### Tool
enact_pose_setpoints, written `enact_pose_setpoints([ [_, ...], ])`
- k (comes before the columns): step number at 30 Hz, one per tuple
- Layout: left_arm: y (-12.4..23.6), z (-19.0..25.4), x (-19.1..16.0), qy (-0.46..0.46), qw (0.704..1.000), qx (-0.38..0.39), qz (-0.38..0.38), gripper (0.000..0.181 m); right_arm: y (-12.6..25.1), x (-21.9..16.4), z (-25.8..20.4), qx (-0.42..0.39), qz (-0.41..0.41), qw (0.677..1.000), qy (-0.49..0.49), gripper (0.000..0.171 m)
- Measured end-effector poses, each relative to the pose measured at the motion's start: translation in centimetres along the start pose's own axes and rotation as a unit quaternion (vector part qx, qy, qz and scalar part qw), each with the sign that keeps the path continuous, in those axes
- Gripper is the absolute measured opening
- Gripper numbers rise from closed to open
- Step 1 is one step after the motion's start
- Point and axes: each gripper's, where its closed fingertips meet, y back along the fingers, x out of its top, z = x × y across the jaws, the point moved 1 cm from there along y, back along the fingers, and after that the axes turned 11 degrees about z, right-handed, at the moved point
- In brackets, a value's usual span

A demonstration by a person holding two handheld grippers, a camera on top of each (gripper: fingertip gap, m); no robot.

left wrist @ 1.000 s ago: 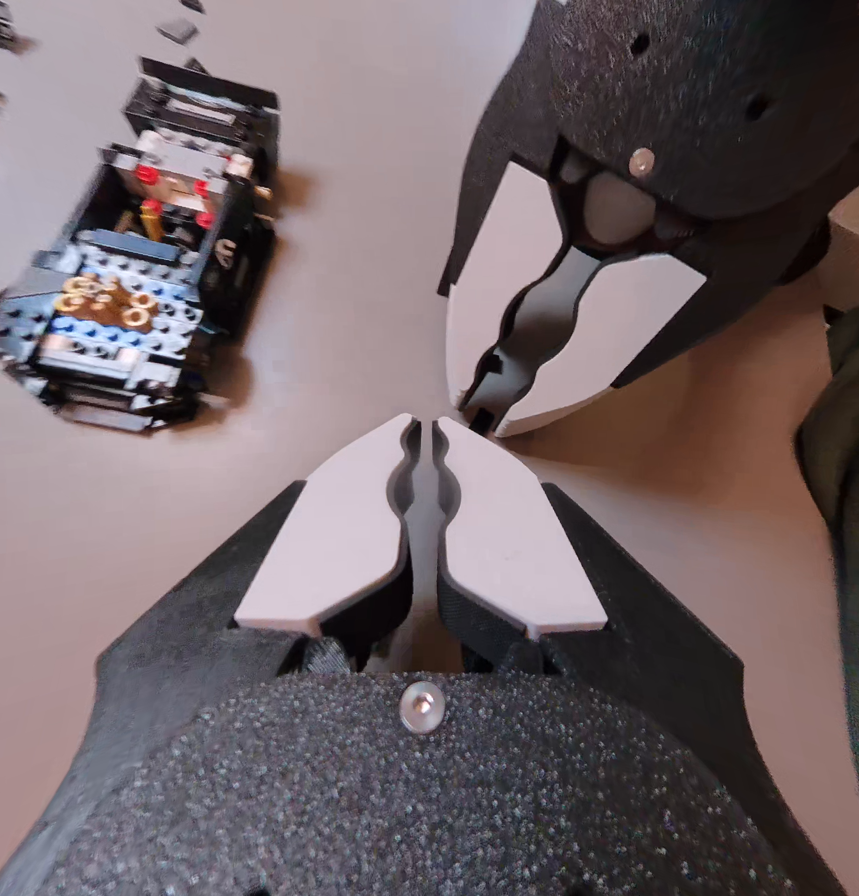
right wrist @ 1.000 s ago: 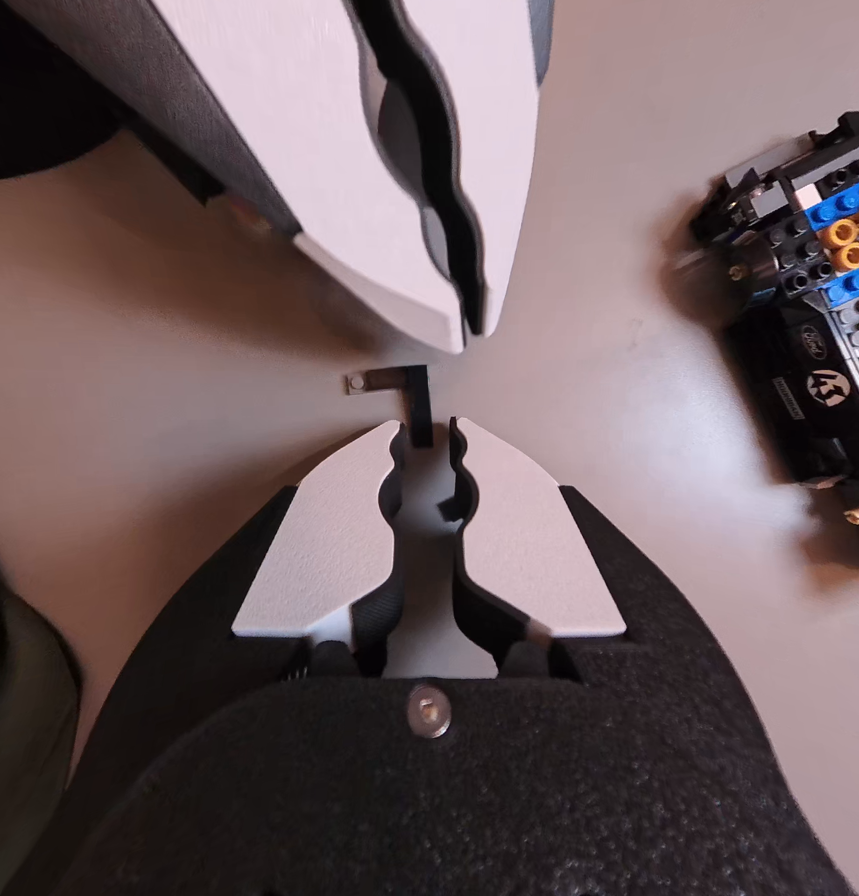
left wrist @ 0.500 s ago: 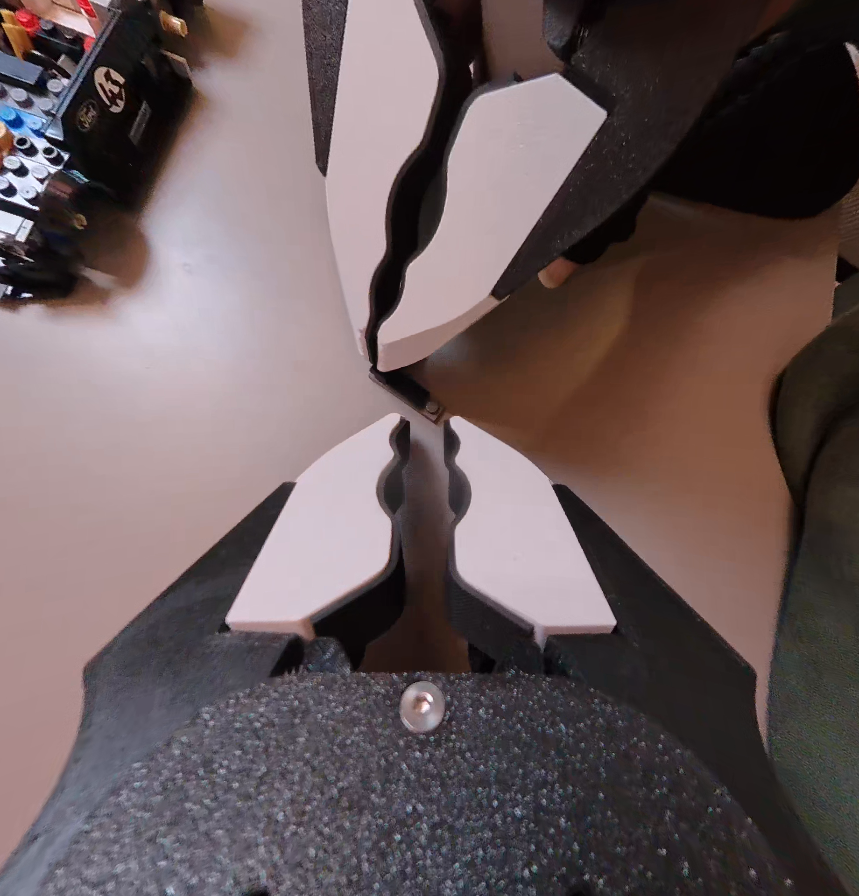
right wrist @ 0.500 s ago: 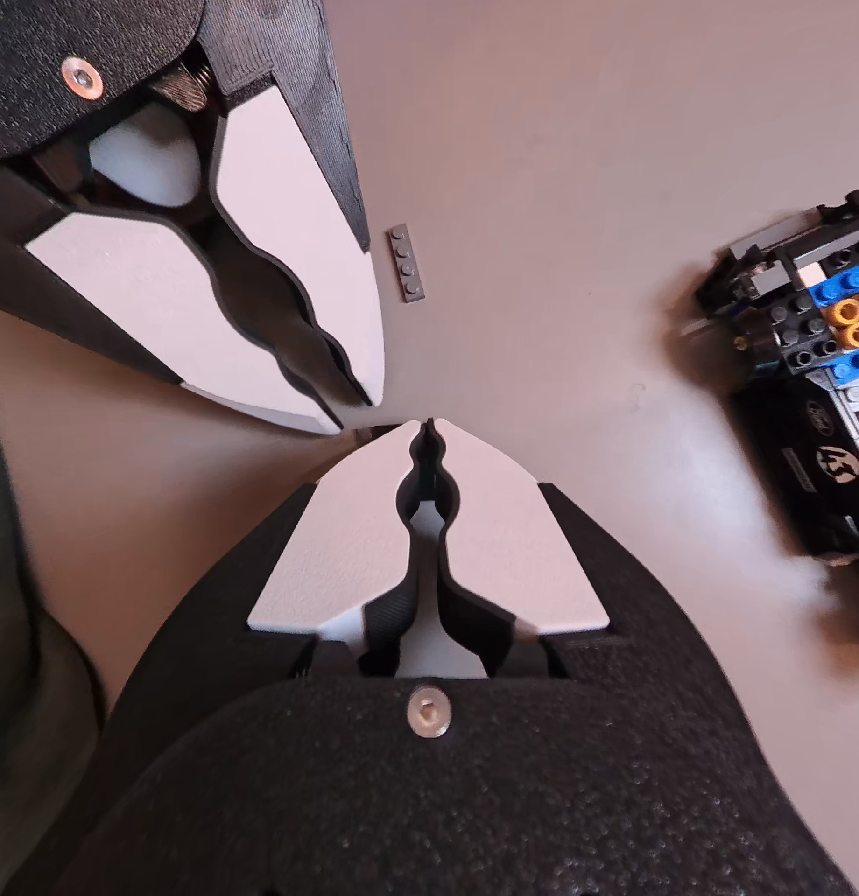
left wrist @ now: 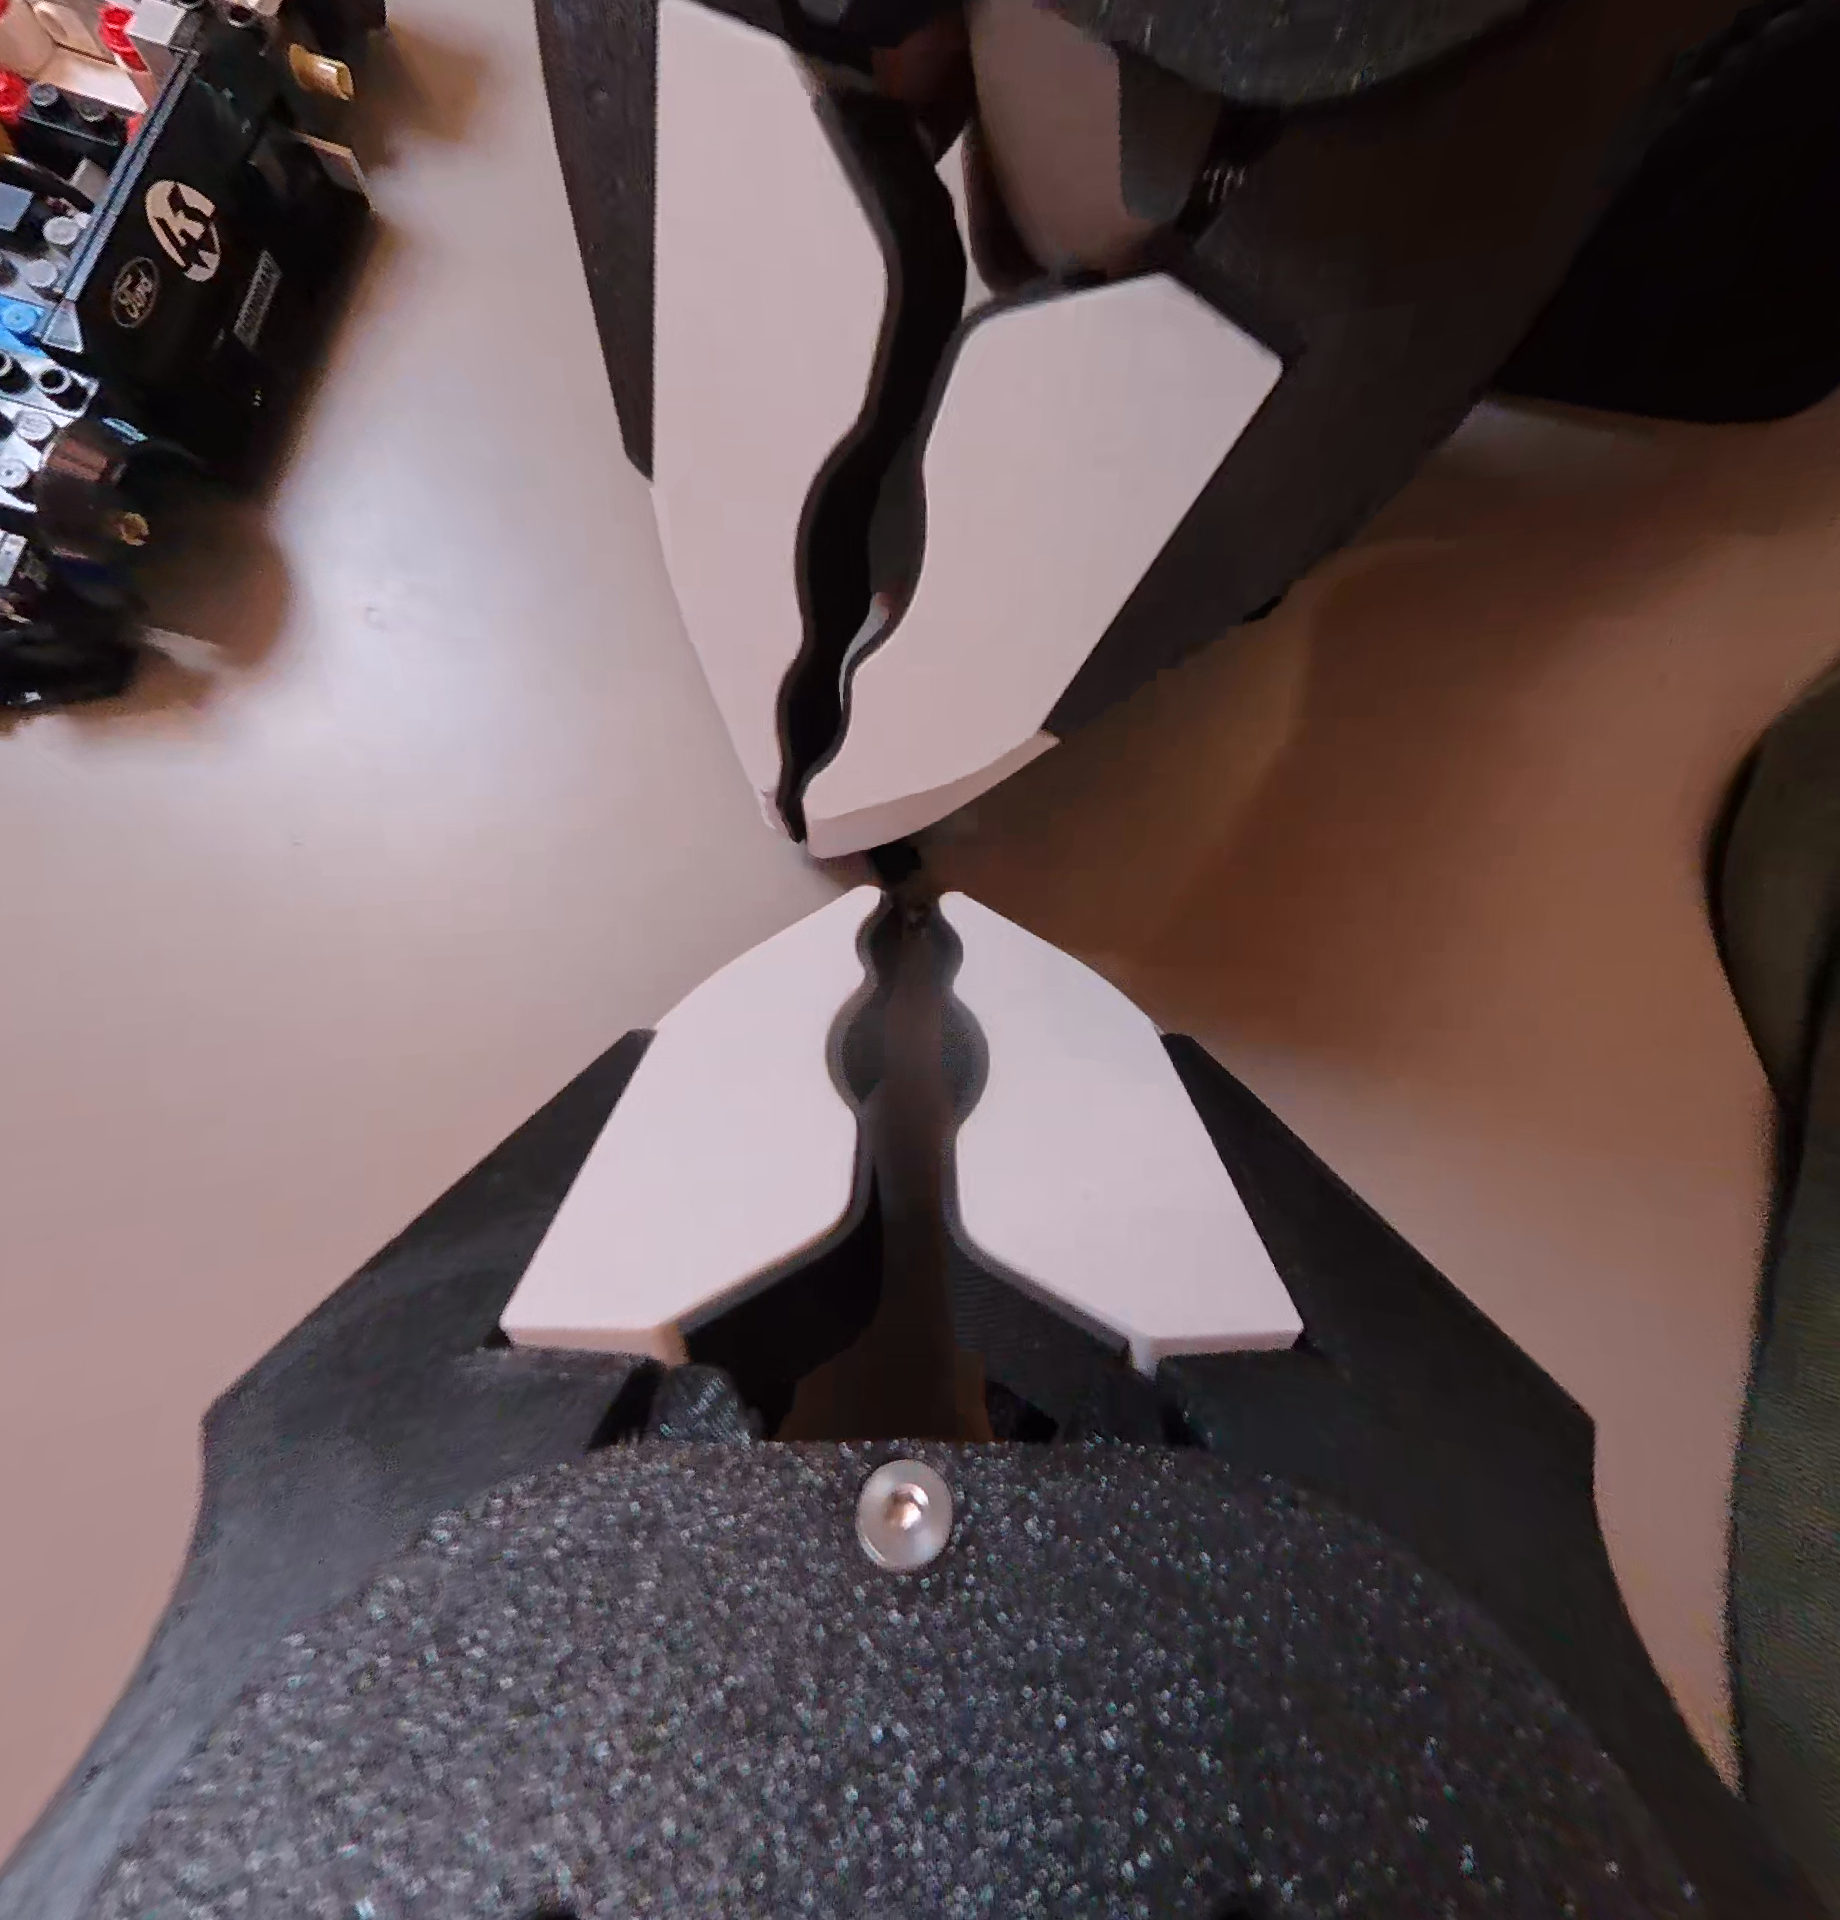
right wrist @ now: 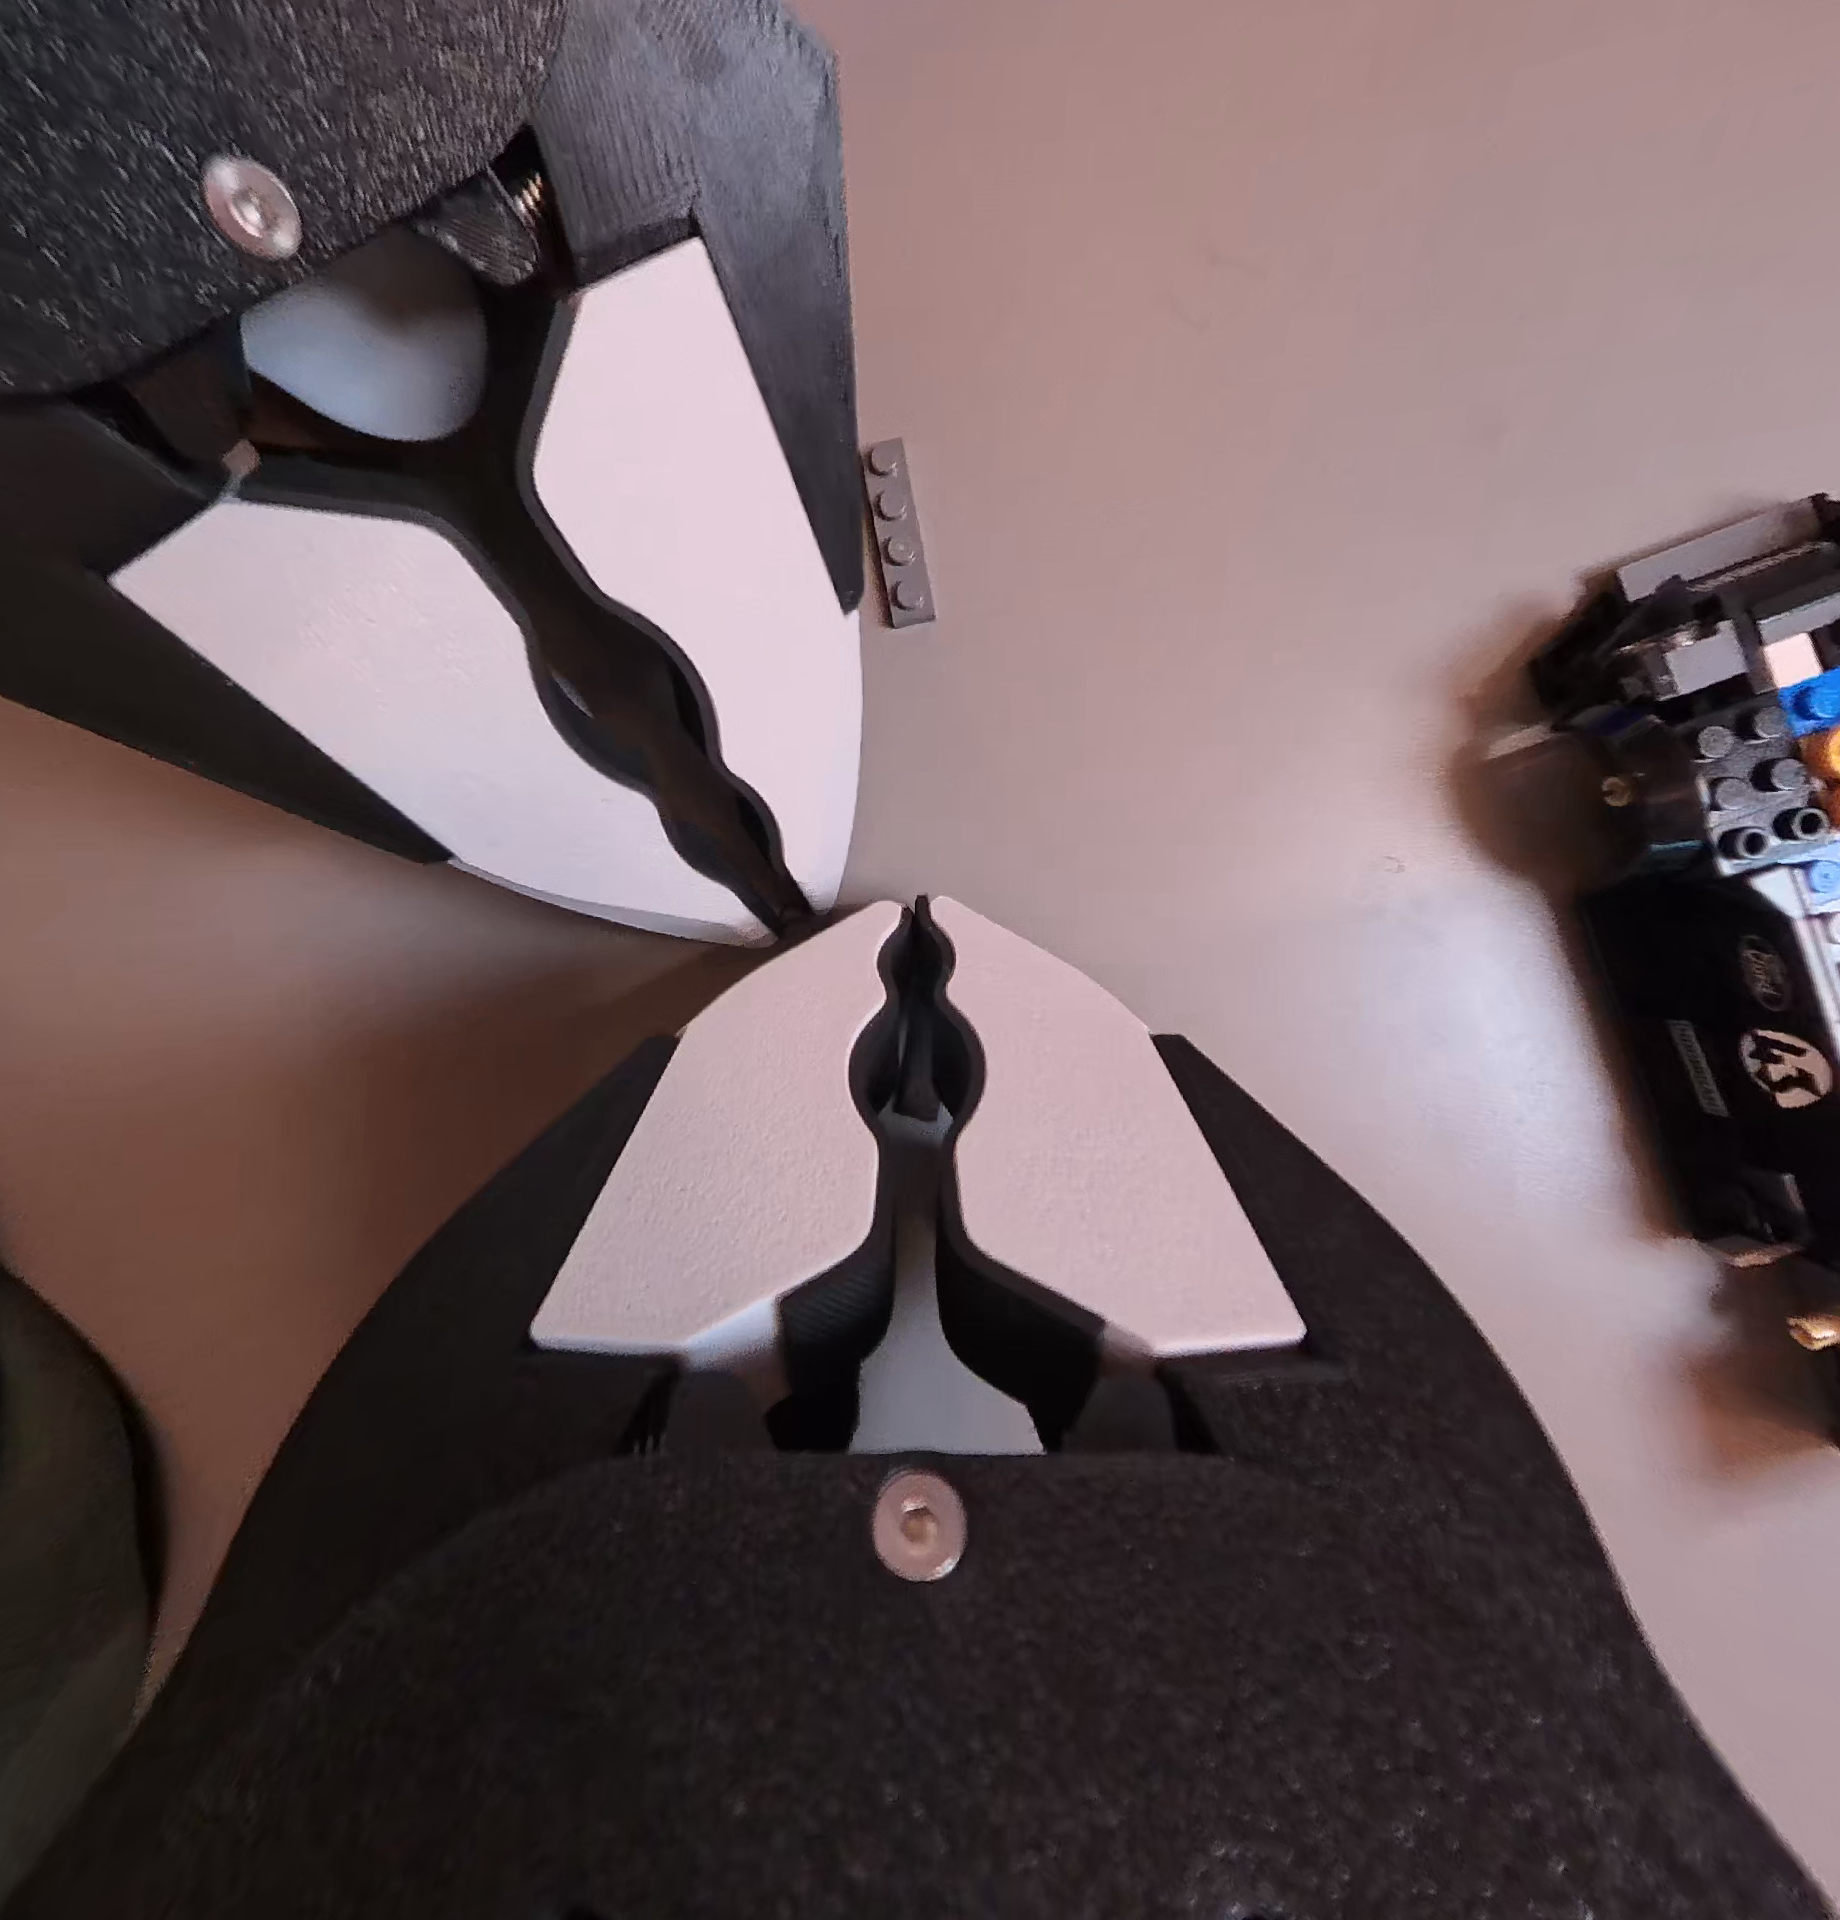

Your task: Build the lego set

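Two hand-held grippers (left wrist: 903, 902) (right wrist: 918, 906), one car (right wrist: 1768, 935)

Each view taken from behind its own white-padded black gripper, looking down along the fingers, close over the beige tabletop (left wrist: 272, 1039), the two views faced toward each other, fingertips nearly met, the partly built black-and-blue lego car (right wrist: 1747, 935) shared at one side.

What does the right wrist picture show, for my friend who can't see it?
Two grippers meet tip to tip above a tan table: the right gripper, shut on a thin dark piece, and the left gripper, also closed. A small grey studded plate lies behind, and a half-built lego car sits at the right.
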Motion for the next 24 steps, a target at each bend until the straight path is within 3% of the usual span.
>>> enact_pose_setpoints([
  [9, 0.1, 0.0, 0.0, -0.003, 1.0, 0.001, 0.006, 0.016, 2.3, 1.1, 1.3, -0.016, 0.062, 0.997, -0.047, 0.0],
  [14, -0.1, -0.1, 0.2, -0.008, 1.0, 0.013, 0.005, 0.026, 3.9, -0.5, 1.6, -0.024, 0.074, 0.994, -0.077, 0.005],
  [18, -0.8, -0.1, 0.6, -0.009, 1.0, 0.026, -0.004, 0.025, 3.1, -2.3, 0.8, -0.033, 0.045, 0.996, -0.071, 0.014],
  [24, -1.0, -0.5, 0.7, -0.006, 0.999, 0.049, -0.01, 0.013, 2.0, -2.6, 0.4, -0.058, 0.018, 0.997, -0.05, 0.012],
])
